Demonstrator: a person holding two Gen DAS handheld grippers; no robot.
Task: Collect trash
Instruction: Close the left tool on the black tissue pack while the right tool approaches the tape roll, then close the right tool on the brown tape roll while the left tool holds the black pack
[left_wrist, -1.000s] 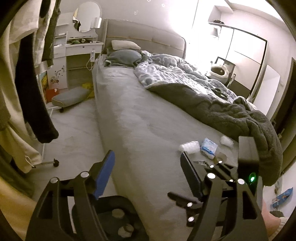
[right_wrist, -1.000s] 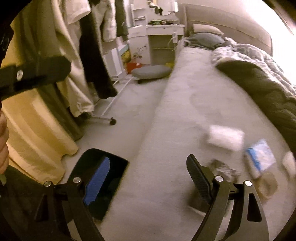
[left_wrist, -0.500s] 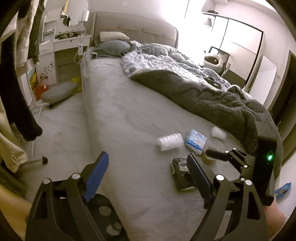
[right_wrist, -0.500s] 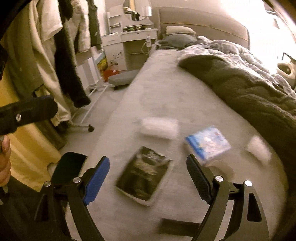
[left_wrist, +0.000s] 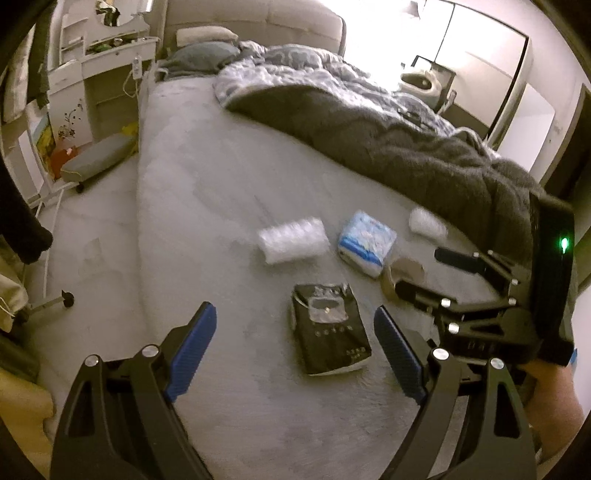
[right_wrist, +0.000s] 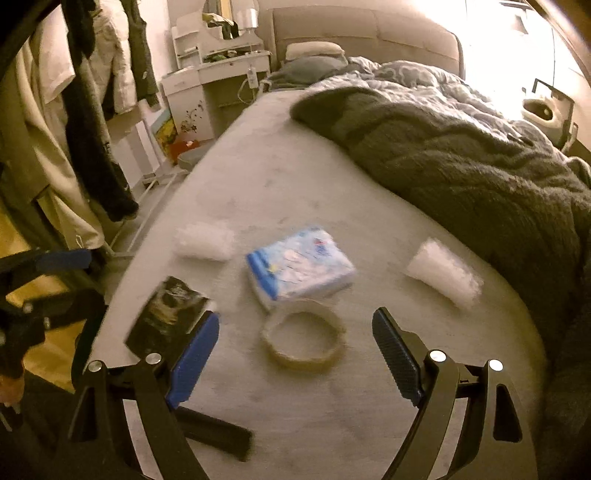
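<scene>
Trash lies on the grey bed (left_wrist: 207, 192). A black packet (left_wrist: 330, 330) (right_wrist: 168, 317) lies between my left gripper's (left_wrist: 295, 332) open jaws, a little ahead of them. Beyond it are a clear plastic wrap (left_wrist: 293, 240) (right_wrist: 205, 240), a blue-white tissue pack (left_wrist: 365, 242) (right_wrist: 299, 266), a tape ring (left_wrist: 402, 273) (right_wrist: 304, 334) and a white crumpled cup (left_wrist: 426, 221) (right_wrist: 443, 277). My right gripper (right_wrist: 295, 347) is open and empty, with the tape ring between its jaws. It also shows at the right of the left wrist view (left_wrist: 472, 291).
A dark fleece blanket (right_wrist: 461, 158) covers the bed's right side. A clothes rack (right_wrist: 92, 122) with hanging garments stands left of the bed. A white dressing table (left_wrist: 103, 70) and a grey cushion stool (left_wrist: 96, 162) are at the far left.
Both grippers have swung right from the floor and the black bin toward the bed. The trash items now lie closer and centred in both views.
</scene>
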